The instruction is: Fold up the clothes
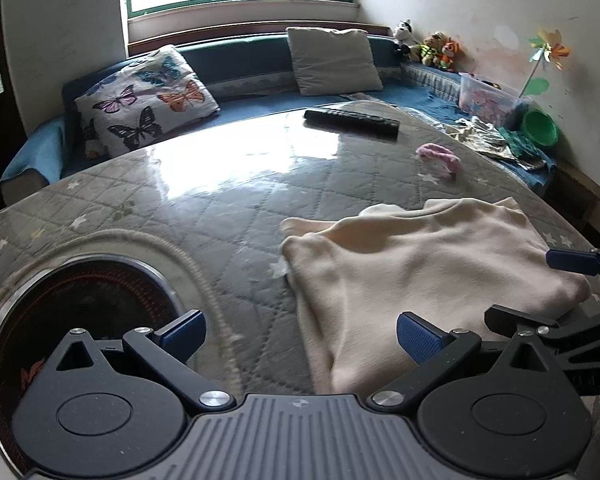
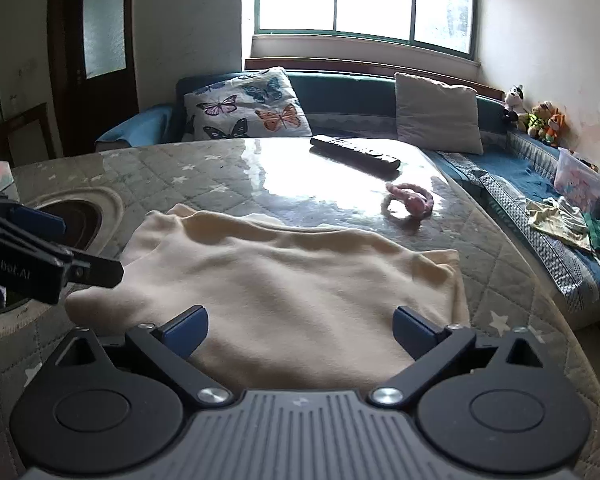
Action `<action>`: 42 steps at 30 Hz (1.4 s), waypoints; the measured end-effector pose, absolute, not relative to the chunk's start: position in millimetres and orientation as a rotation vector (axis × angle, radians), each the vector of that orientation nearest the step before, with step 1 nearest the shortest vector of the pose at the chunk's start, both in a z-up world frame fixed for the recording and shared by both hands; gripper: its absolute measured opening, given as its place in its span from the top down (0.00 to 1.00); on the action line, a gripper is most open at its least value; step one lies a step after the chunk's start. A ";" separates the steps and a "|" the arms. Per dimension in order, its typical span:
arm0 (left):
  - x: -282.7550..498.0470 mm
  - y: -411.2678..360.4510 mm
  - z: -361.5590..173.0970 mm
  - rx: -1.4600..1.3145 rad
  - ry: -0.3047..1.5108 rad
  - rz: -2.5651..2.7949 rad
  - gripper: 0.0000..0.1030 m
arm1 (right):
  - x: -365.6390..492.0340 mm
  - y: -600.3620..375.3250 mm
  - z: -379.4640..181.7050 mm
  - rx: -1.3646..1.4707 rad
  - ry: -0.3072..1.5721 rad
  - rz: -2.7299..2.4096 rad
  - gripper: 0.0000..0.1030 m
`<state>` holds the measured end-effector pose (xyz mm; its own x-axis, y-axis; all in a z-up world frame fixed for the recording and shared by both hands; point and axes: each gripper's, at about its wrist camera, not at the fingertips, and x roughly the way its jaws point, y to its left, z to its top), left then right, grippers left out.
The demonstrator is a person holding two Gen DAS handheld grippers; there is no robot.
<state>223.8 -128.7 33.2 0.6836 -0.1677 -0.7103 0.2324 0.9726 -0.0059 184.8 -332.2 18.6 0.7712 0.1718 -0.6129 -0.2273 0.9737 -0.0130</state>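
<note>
A cream garment (image 1: 420, 264) lies partly folded on the quilted table top (image 1: 220, 216); it also shows in the right wrist view (image 2: 284, 280). My left gripper (image 1: 300, 338) is open and empty, above the garment's left edge. My right gripper (image 2: 300, 330) is open and empty, just above the garment's near edge. The right gripper shows at the right edge of the left wrist view (image 1: 540, 284), with the garment's corner between its fingers. The left gripper shows at the left edge of the right wrist view (image 2: 60, 240).
A round heater opening (image 1: 80, 320) sits in the table at the left. A black remote (image 1: 352, 120) and a pink hair tie (image 1: 440, 156) lie farther back. A blue sofa (image 1: 260, 92) with cushions, toys and clothes runs behind and to the right.
</note>
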 end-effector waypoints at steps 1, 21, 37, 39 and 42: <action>222.8 -126.1 33.0 0.088 0.786 -0.217 0.00 | 183.9 -330.2 18.1 -0.094 0.656 0.220 0.02; 227.1 -103.1 22.2 0.054 0.819 -0.160 0.00 | 175.4 -276.4 13.6 -0.226 0.644 0.418 0.00; 237.8 -98.6 4.4 0.064 0.860 -0.154 0.00 | 254.5 -318.8 10.0 -0.027 0.737 0.502 0.00; 238.2 -98.9 3.2 0.067 0.864 -0.153 0.00 | 264.9 -320.9 7.7 -0.024 0.744 0.477 0.00; 237.8 -98.8 3.5 0.065 0.865 -0.154 0.00 | 277.8 -327.5 5.7 -0.001 0.747 0.422 0.00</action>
<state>237.8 -98.8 3.5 0.6384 -0.1084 -0.7620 0.1609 0.9870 -0.0056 277.8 -327.5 5.7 0.6538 0.3713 -0.6592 -0.3720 0.9165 0.1473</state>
